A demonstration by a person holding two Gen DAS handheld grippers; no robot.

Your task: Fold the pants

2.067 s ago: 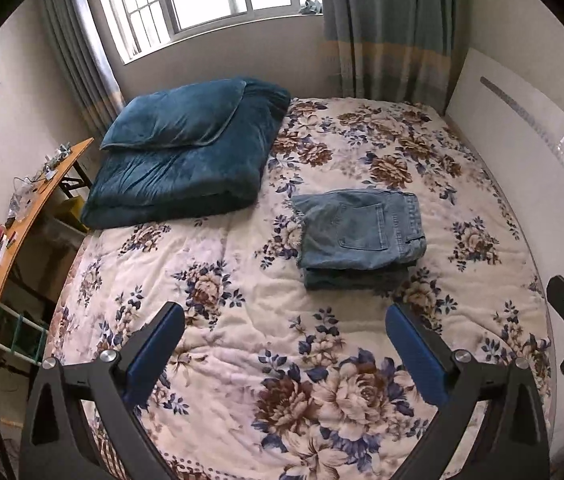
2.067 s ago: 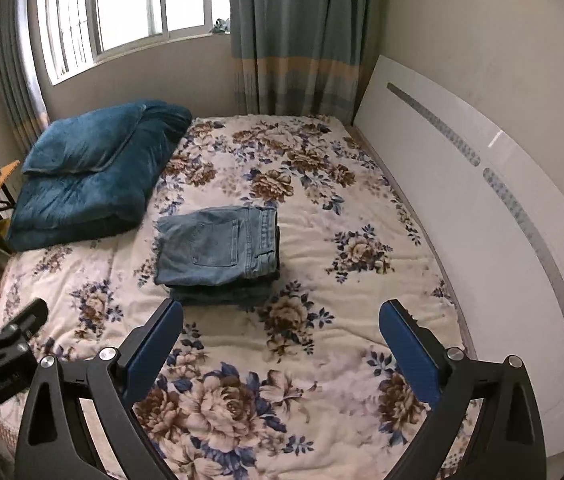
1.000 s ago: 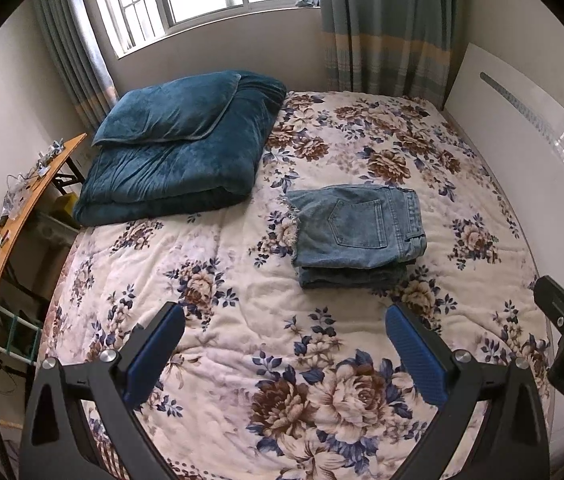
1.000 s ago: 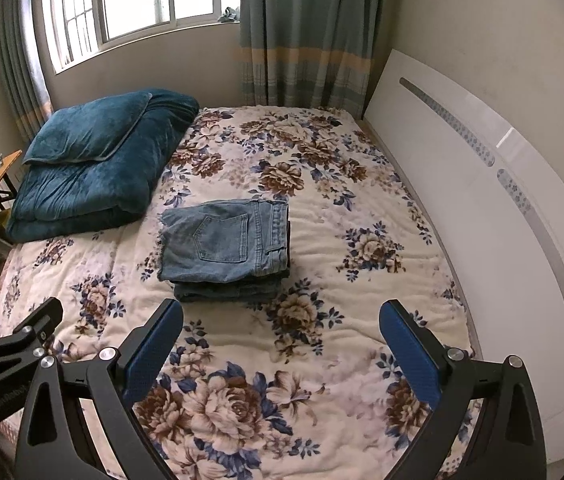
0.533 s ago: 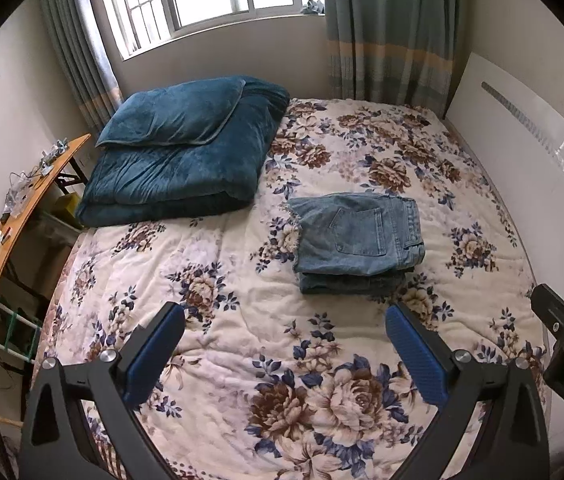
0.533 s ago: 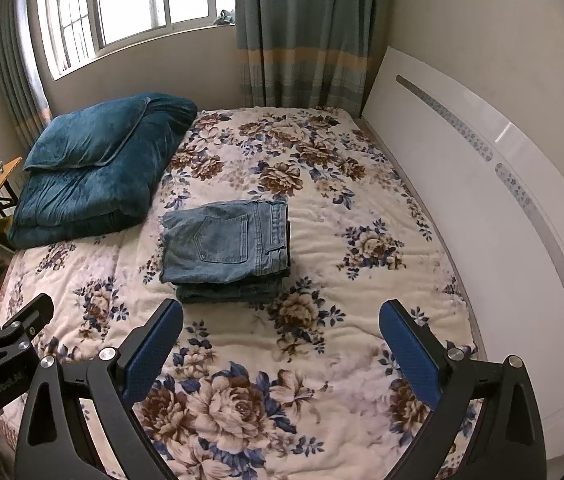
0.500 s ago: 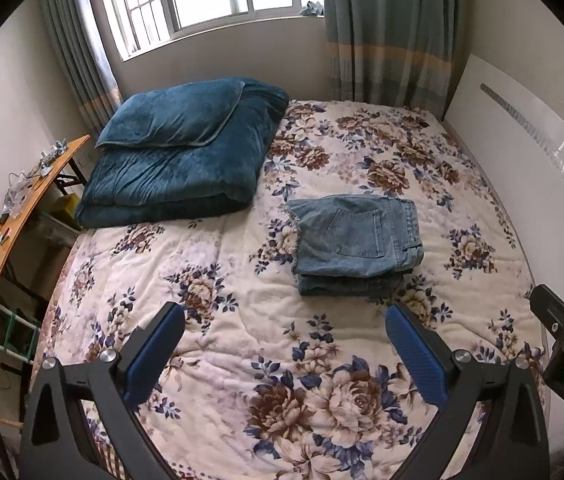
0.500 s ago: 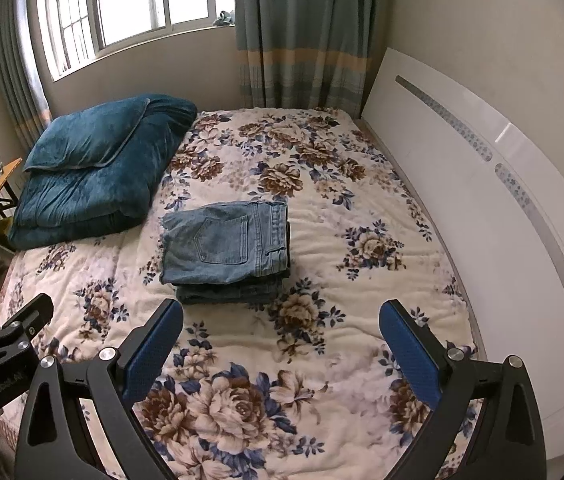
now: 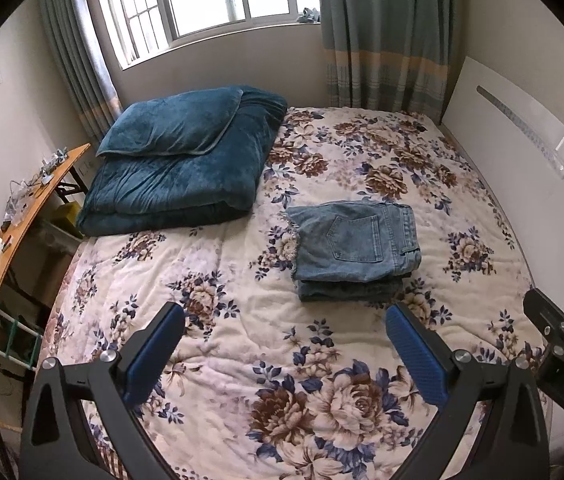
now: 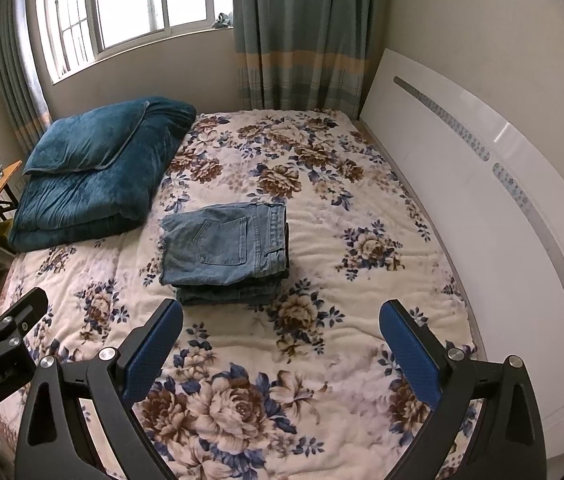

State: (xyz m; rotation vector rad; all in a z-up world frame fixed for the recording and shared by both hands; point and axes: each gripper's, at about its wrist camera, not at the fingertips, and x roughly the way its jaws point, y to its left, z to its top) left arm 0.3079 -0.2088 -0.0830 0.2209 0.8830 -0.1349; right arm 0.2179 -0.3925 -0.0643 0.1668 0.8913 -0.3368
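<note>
A pair of light blue jeans (image 9: 355,246) lies folded into a compact stack on the floral bedspread (image 9: 242,344), back pocket up; it also shows in the right wrist view (image 10: 226,250). My left gripper (image 9: 283,330) is open and empty, held above the bed well short of the jeans. My right gripper (image 10: 280,324) is open and empty too, held above the bed just in front of the stack. Each gripper shows at the edge of the other's view.
A folded dark teal duvet with a pillow (image 9: 186,160) lies at the bed's far left. A white headboard (image 10: 481,208) runs along the right side. A cluttered wooden side table (image 9: 22,216) stands left of the bed. Window and curtains are behind.
Both grippers have drifted slightly, staying open and away from the jeans. The folded jeans have not moved.
</note>
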